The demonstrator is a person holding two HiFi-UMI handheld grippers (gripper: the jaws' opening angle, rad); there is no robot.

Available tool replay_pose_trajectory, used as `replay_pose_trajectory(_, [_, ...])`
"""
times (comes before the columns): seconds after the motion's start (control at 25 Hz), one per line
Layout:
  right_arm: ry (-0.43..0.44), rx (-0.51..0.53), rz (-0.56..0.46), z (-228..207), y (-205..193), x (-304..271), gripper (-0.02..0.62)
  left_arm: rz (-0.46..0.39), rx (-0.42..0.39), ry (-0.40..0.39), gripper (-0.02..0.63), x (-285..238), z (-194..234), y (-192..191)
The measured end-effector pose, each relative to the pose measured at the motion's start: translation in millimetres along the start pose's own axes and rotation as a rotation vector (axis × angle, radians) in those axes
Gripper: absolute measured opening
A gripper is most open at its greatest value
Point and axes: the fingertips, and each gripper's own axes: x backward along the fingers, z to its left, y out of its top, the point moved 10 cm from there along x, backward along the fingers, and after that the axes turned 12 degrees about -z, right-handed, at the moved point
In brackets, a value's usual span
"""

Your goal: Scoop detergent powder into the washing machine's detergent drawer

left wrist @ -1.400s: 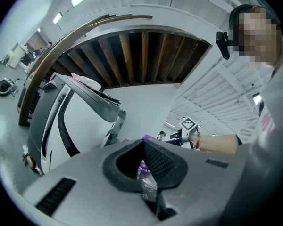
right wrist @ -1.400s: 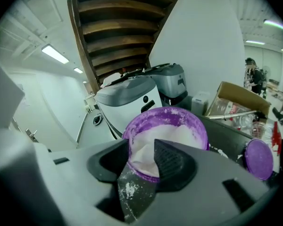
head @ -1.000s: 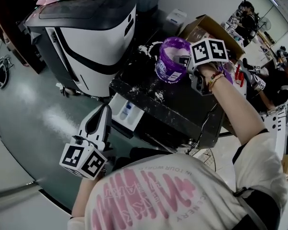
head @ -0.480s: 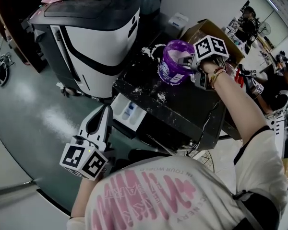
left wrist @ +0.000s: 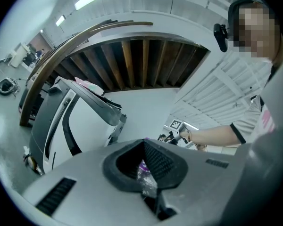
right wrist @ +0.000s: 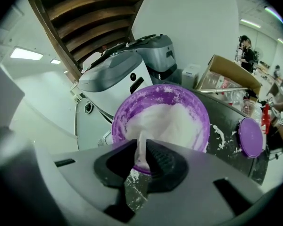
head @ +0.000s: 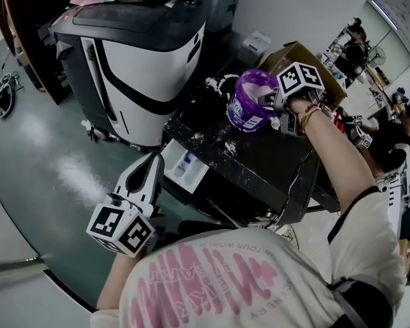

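Note:
A purple tub full of white powder stands on the black washing machine top. My right gripper is at the tub's right rim, pointing steeply down into it. Its jaws have just been closing, and in the right gripper view they press on the thin pale handle of a scoop that rises out of the powder. The white detergent drawer stands pulled out below the top's front edge. My left gripper hovers level just before the drawer, its jaws together and holding nothing.
Spilled powder lies on the black top. The tub's purple lid rests to the tub's right. A cardboard box stands behind the tub, and a large white and black appliance stands to the left. People sit at the far right.
My right gripper has tipped further down at the tub's rim and its jaws have closed around the scoop's handle. The left gripper has stayed in place.

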Motion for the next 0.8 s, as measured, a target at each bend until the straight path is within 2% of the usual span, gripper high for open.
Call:
replay_pose_trajectory(0.08, [0.005,0.003,0.008,1,0,0,0.02,-0.002,-0.004,0.0,0.003,1,0,1])
replay_pose_trajectory(0.56, [0.072,0.006,-0.036,-2,-1,7,0.006,-0.019,-0.026,0.008,0.003,2,-9,9])
replay_pose_trajectory(0.68, [0.07,0.077,-0.08,-4,1,14,0.006,-0.018,-0.027,0.008,0.003,-2,-12,6])
replay_pose_trajectory(0.8, [0.058,0.226,-0.117,-4,7,23,0.005,-0.014,-0.032,0.012,0.003,-10,-15,2])
